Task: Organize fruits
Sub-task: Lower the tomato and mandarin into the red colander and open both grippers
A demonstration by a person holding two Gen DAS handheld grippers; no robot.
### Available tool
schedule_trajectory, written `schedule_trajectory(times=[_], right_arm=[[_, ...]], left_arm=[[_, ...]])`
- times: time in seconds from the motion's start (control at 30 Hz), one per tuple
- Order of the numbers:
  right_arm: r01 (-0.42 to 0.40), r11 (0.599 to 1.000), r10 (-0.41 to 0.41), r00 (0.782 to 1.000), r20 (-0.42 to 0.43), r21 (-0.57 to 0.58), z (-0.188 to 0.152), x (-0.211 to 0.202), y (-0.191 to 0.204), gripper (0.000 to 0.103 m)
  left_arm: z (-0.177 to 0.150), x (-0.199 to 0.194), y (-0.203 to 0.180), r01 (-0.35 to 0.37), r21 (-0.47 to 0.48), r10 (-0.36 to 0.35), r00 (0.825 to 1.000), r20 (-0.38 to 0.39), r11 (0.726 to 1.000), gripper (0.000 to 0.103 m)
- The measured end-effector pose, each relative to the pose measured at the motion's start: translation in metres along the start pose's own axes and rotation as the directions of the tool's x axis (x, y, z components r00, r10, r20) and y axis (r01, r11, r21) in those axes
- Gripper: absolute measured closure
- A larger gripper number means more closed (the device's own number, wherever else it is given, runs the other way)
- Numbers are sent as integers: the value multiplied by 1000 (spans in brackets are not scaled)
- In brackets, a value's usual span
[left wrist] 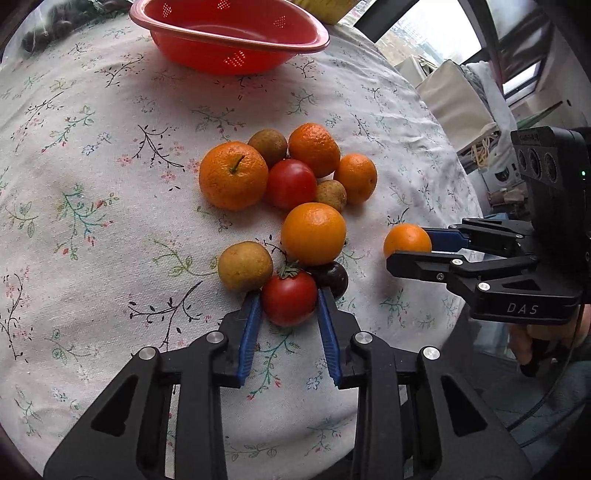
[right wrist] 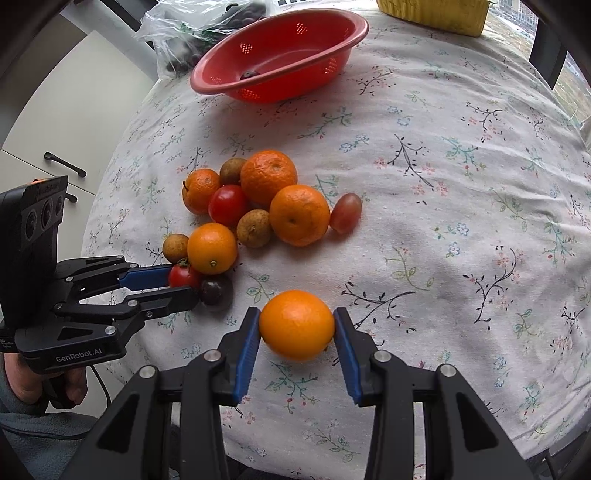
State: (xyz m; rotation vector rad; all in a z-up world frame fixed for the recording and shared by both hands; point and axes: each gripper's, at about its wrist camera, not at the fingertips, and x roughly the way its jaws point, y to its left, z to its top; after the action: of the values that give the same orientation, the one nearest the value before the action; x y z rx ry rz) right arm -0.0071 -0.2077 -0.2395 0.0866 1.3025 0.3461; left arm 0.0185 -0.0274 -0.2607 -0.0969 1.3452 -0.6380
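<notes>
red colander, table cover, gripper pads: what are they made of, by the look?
Red colander: looks like moulded plastic, glossy sheen, fine punched hole patches, light glowing through the wall. Table cover: seemingly woven cotton-type cloth, matte, floral print, creases. Pads on the left gripper and right gripper: blue, ribbed, matte, probably rubber or soft plastic; can't tell which.

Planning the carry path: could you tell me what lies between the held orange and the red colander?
In the right wrist view, only bare floral tablecloth separates orange from colander; the fruit cluster sits left.

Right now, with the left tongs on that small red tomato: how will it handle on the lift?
Probably soft: the small red tomato has glossy, thin-looking skin, so a hard squeeze may bruise it. The left tongs pinch a round, smooth body, so it might slip. It touches the dark fruit, which may roll.
</notes>
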Motion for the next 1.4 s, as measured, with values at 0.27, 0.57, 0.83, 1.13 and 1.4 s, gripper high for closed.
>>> schedule_trajectory(times=[0.27, 0.57, 0.83, 1.13, 1.4], right_arm=[[0, 1000, 0, 1000, 6, 2, 1, -1, 2, 60], [-8, 1000, 9, 1000, 12, -9, 6, -5, 1, 61], [-10, 1000, 10, 1000, 10, -8, 12, -7, -3, 61], [-5, 993, -7, 995, 101, 115, 50, -35, -46, 61], [-35, 994, 7, 969, 249, 107, 140, -76, -52, 61]], left_arm=[[-5, -4, 1, 4, -13, -4, 1000, -6, 1000, 75], [-17, -19, 4, 22, -32, -22, 1000, 1, 999, 75], [-17, -39, 8, 19, -43, -17, 999, 40, 999, 75], [39, -87, 25, -33, -40, 39, 985, 169, 999, 75], [135, -108, 29, -119, 18, 111, 962, 251, 993, 75]])
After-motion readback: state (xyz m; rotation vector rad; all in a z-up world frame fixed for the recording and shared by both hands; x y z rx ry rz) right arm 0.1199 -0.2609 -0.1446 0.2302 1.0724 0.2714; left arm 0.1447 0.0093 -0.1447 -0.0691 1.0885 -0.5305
